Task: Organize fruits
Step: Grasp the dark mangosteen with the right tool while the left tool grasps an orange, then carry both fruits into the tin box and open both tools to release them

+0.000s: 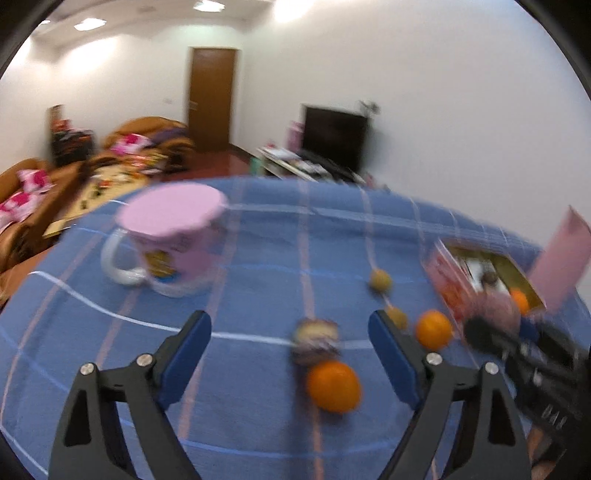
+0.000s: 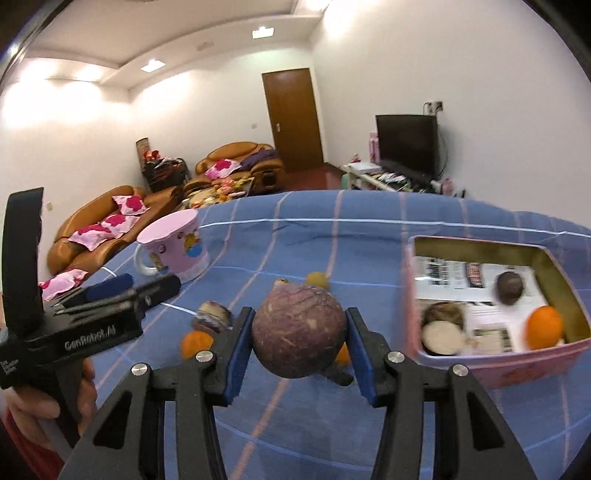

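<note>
R gripper (image 2: 300,332) clamps a purple mangosteen (image 2: 299,330) above the blue checked tabletop (image 2: 314,424), just left of the pink tin (image 2: 498,365), which holds 1 orange (image 2: 545,326) + dark fruit. L gripper (image 1: 290,350) is spread wide, nothing in it; 2 oranges (image 1: 334,386) and small fruits lie on the cloth ahead.

ceiling lights (image 2: 263,32) blow out on white walls; left wrist view motion-blurred throughout, right mostly sharp, heavy fisheye bending and black corners
</note>
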`<state>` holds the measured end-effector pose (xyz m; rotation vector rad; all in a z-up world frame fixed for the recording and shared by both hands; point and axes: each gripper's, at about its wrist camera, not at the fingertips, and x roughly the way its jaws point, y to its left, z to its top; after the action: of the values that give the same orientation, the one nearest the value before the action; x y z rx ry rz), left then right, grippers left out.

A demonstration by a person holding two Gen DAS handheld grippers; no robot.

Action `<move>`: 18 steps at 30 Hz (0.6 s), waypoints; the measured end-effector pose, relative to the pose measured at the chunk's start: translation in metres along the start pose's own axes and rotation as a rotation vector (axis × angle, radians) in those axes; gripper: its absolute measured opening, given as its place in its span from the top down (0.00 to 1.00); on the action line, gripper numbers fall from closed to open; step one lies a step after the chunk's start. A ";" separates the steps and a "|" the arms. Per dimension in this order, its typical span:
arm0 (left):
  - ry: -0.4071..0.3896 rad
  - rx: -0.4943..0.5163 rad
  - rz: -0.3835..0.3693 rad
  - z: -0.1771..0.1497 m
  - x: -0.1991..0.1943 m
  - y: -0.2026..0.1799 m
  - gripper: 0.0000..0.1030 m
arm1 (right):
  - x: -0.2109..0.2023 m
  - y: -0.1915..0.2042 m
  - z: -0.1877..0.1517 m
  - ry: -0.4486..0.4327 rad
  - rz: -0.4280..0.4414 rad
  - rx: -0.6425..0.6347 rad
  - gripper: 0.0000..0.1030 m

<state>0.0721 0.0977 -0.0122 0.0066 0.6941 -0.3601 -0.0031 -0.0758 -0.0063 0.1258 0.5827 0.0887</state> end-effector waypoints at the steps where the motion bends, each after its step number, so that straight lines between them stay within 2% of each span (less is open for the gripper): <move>1: 0.032 0.042 -0.008 -0.003 0.006 -0.010 0.22 | -0.002 -0.003 0.000 -0.002 -0.003 0.000 0.51; 5: 0.108 0.178 0.003 -0.013 0.021 -0.039 0.27 | -0.006 -0.008 -0.001 -0.003 -0.008 0.007 0.51; 7: 0.148 0.201 0.019 -0.018 0.031 -0.044 0.42 | -0.002 -0.008 0.001 -0.002 -0.007 0.014 0.51; 9: 0.186 0.200 0.046 -0.018 0.039 -0.045 0.43 | -0.002 -0.008 0.000 0.001 -0.007 0.011 0.51; 11: 0.190 0.169 0.042 -0.017 0.040 -0.040 0.53 | -0.002 -0.007 -0.001 0.006 -0.007 0.006 0.51; 12: 0.197 0.149 0.030 -0.017 0.041 -0.036 0.62 | -0.002 -0.007 -0.001 0.007 -0.007 0.004 0.51; 18: 0.176 0.140 -0.007 -0.020 0.034 -0.032 0.64 | -0.006 -0.003 0.000 -0.023 -0.023 -0.016 0.51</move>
<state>0.0728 0.0591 -0.0452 0.1705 0.8419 -0.4176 -0.0083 -0.0798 -0.0034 0.1043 0.5605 0.0694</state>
